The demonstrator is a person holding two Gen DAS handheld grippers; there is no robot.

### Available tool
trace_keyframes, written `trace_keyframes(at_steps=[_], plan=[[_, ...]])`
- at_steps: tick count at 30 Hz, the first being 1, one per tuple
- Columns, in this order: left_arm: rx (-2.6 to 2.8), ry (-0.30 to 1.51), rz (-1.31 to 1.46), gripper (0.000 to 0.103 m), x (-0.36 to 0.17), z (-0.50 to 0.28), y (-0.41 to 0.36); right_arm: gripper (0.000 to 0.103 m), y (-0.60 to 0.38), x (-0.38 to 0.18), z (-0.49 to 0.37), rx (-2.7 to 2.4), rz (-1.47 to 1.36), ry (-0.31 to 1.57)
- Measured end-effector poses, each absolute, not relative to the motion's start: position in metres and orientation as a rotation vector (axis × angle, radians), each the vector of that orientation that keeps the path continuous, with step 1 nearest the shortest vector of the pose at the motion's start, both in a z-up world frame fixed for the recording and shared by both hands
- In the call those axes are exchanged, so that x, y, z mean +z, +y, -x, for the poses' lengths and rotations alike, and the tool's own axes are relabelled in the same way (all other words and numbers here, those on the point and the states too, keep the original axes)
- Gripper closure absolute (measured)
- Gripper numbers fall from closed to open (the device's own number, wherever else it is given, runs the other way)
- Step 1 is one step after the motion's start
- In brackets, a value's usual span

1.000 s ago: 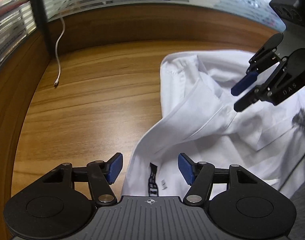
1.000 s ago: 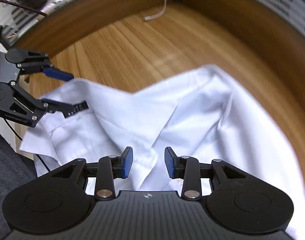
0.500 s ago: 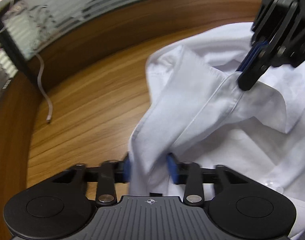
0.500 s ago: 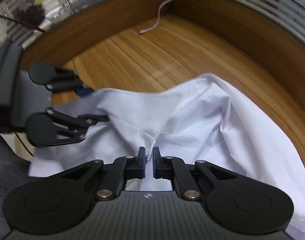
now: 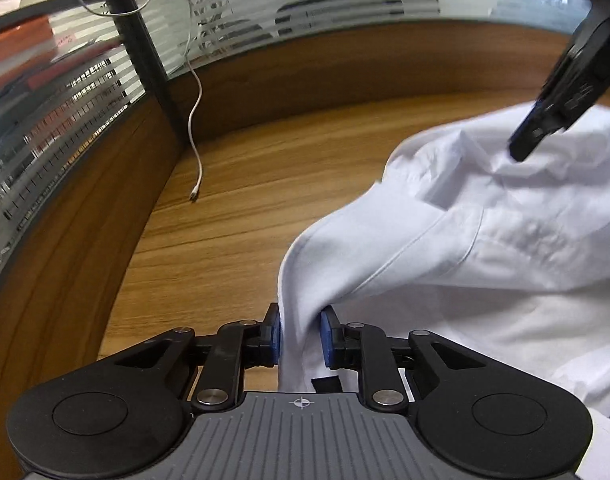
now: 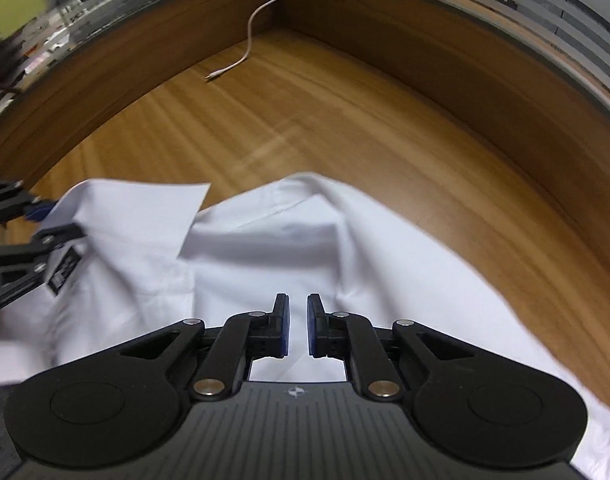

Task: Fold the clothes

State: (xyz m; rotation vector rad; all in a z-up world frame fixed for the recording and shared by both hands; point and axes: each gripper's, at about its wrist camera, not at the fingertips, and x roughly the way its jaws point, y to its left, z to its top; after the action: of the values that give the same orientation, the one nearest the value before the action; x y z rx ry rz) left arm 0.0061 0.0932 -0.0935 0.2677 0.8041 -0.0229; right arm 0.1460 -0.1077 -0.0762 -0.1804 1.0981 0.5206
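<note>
A wooden tabletop (image 5: 233, 216) with low wooden walls and striped glass panels behind them carries a white shirt (image 5: 505, 248), and a thin white cable (image 5: 195, 148) lies well apart from both claws, far in front of them. The shirt is crumpled and lies just in front of each claw. The left claw (image 5: 300, 340) is closing, and a bunch of the shirt's edge stands between its blue pads and touches them, so it grips the cloth. The right claw (image 6: 297, 326) is opening a little: its pads stand narrowly apart, and in its own view the cloth seems to lie below them, not between them. In the left view its tips are at a fold of the shirt, but I cannot tell if they pinch it. The step in hand looks like taking hold of the shirt by two points. The next move probably needs a sure grip on the right side, then both claws must lift and pull apart to spread the shirt flat.
</note>
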Motion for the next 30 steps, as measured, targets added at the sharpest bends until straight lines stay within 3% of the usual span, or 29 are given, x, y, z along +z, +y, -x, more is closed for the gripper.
trace_keyframes(at_steps=[2, 7, 11, 16, 21, 30], plan=[[-0.039, 0.792, -0.246, 0.081, -0.09, -0.005, 0.098, 0.084, -0.108, -0.075, -0.158, 0.528, 0.187, 1.086], [-0.097, 0.796, -0.204, 0.079, -0.086, 0.004, 0.105, 0.078, -0.095, -0.071, -0.192, 0.588, 0.211, 1.07], [-0.136, 0.821, -0.141, 0.079, -0.078, 0.002, 0.109, 0.065, -0.072, -0.085, -0.215, 0.68, 0.314, 1.116], [-0.073, 0.771, -0.004, 0.069, -0.052, -0.002, 0.12, 0.065, -0.057, -0.103, -0.216, 0.723, 0.437, 1.134], [0.021, 0.73, 0.053, 0.068, -0.043, -0.033, 0.133, 0.065, -0.057, -0.098, -0.199, 0.779, 0.412, 1.084], [0.001, 0.877, 0.101, 0.069, -0.07, -0.105, 0.168, 0.066, -0.052, -0.101, -0.176, 0.861, 0.339, 1.101]])
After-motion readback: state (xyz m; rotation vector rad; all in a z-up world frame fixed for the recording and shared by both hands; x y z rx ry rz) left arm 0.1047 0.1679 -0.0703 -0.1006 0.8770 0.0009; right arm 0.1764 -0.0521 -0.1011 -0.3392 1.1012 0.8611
